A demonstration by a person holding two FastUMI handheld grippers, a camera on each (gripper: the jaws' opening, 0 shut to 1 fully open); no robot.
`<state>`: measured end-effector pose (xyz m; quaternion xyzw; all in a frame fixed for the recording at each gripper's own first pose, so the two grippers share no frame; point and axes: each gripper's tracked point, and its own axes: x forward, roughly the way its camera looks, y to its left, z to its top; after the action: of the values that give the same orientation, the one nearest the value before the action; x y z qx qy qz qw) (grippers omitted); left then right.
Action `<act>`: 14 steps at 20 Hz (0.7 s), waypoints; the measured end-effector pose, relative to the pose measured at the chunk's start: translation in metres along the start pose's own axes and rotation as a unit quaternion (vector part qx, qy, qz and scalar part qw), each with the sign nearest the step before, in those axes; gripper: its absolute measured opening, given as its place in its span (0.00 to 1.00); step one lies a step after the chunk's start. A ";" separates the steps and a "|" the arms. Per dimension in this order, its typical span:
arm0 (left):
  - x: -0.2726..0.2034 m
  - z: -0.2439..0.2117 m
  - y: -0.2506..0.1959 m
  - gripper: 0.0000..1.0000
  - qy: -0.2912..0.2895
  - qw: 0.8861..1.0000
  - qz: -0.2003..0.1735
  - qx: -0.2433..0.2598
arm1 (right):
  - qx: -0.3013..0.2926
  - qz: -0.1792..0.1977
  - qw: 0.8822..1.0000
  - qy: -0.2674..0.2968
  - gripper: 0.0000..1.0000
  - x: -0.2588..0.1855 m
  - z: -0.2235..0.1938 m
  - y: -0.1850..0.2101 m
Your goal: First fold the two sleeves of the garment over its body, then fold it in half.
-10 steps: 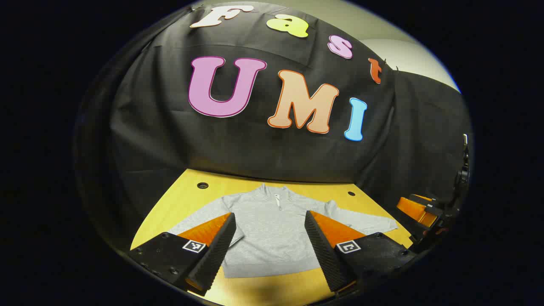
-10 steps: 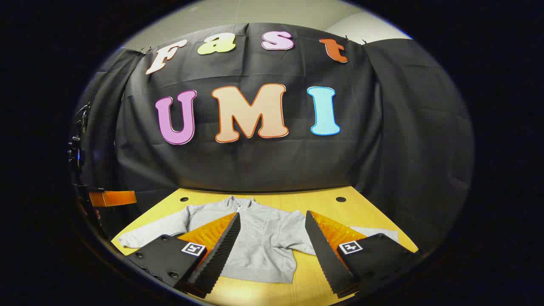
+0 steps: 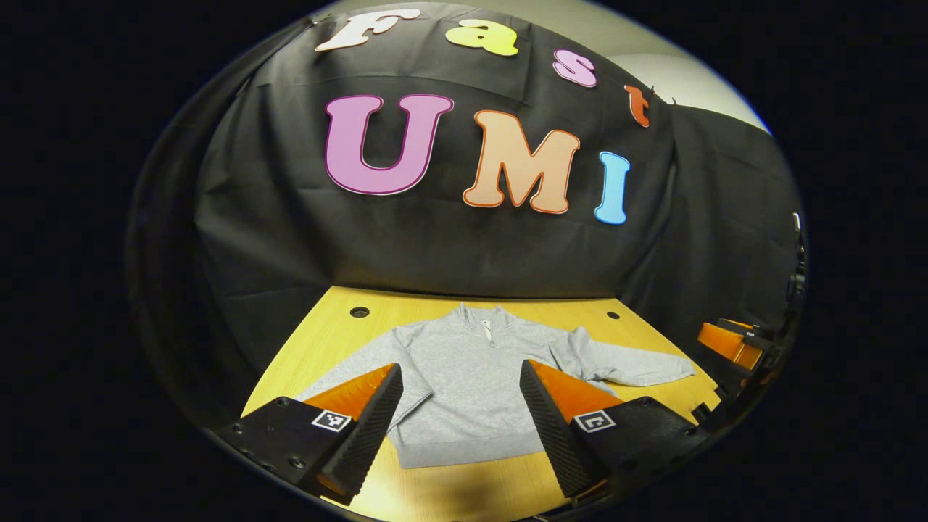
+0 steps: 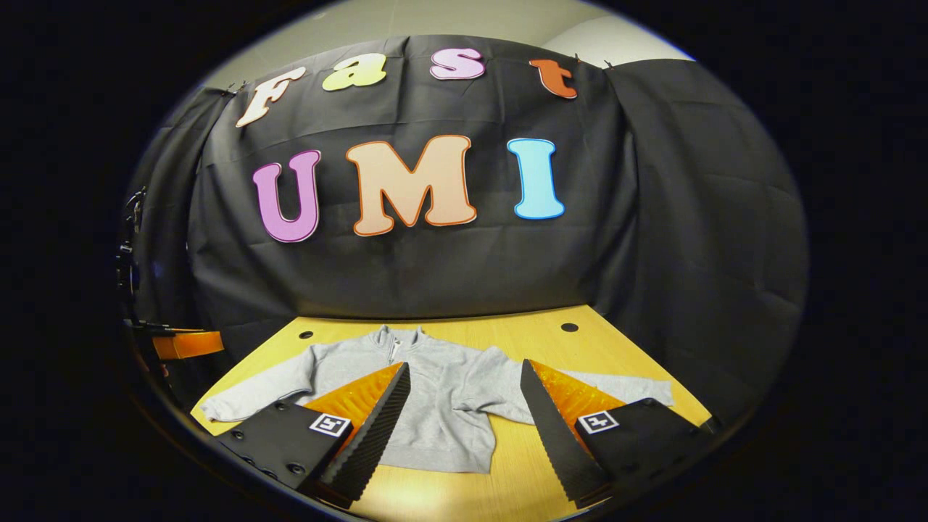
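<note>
Grey zip-neck sweatshirt (image 3: 464, 380) laid flat on yellow wooden desk (image 3: 341, 330), sleeves unfolded; both hand-held grippers (image 3: 460, 413) (image 4: 464, 420) held apart, empty.

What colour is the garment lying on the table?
Light grey; the garment shows best in the left gripper view.

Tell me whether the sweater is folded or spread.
Spread. The sweater lies flat on the table, both sleeves out to the sides, none folded over the body.

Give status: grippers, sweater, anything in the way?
Left hand-held gripper open, above table. Right hand-held gripper open, holding nothing. Sweater flat, both sleeves out, nothing folded. No obstruction seen.
</note>
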<state>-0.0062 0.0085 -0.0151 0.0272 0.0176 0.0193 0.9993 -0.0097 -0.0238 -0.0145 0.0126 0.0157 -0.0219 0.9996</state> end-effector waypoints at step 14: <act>-0.001 -0.014 -0.002 0.95 0.022 1.000 0.009 0.008 | 0.028 -0.078 0.994 0.071 0.98 0.019 -0.047 -0.158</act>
<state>-0.0079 0.0075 -0.0287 0.0352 0.0398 0.0291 0.9982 0.0012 -0.1812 -0.0656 0.0412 0.0871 -0.0993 0.9904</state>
